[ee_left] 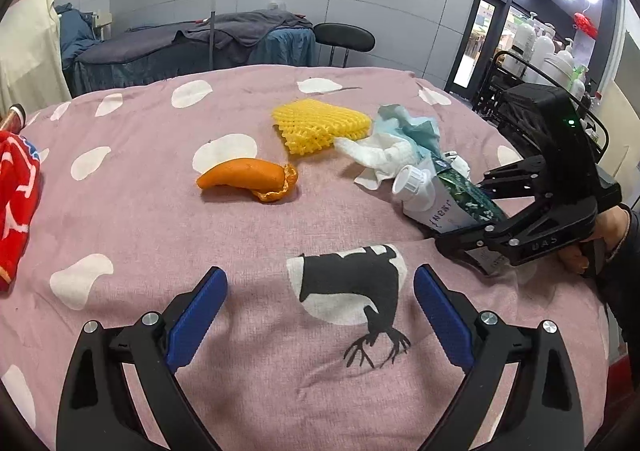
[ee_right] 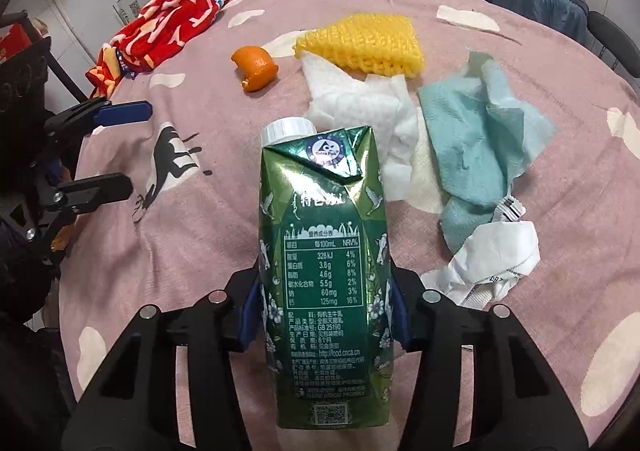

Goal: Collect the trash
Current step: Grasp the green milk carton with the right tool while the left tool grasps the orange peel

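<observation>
The left wrist camera sits just behind the left tool (ee_left: 320,327) and looks forward and down over the pink spotted cover (ee_left: 140,235), with the room far behind. The right wrist camera sits behind the right tool (ee_right: 324,307) and looks down more steeply, very close to the green carton (ee_right: 324,251). Both views show the carton (ee_left: 460,203), the orange peel (ee_left: 248,179), the yellow foam net (ee_left: 320,127) and the tissues (ee_left: 384,159). Each camera also sees the other tool at its side.
</observation>
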Demonstrator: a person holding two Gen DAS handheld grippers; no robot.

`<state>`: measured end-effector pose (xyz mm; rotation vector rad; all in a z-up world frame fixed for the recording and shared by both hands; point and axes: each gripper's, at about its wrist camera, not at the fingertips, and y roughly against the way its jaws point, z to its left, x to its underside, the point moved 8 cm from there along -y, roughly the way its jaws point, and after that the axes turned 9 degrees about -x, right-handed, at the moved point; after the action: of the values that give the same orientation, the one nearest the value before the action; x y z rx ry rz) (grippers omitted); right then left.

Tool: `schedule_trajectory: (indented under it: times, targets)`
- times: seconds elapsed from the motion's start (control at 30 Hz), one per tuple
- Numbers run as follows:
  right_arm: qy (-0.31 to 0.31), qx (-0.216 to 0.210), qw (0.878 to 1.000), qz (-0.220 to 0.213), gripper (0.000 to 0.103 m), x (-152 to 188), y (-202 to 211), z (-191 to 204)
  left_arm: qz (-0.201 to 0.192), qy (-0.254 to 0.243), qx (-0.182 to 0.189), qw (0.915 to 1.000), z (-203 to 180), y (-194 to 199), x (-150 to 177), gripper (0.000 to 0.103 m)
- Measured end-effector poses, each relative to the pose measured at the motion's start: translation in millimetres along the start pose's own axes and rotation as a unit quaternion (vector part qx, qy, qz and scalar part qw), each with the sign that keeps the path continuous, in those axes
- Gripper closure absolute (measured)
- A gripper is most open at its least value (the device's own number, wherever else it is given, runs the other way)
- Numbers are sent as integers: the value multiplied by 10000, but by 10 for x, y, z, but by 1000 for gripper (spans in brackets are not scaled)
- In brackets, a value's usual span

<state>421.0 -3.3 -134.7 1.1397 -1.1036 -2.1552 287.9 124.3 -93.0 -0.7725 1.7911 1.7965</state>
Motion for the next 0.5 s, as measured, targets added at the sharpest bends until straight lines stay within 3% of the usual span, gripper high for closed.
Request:
schedule_trajectory:
  times: [0.23,0.5]
  targets:
    - [-181,-97,9984,-535,52,31,298,235,-85,-146,-347,9993,210,-257,-344,13]
    - [-438,-172,9941,-973,52,154,540,364,93,-996,-631,9930,279,-657,-596,14]
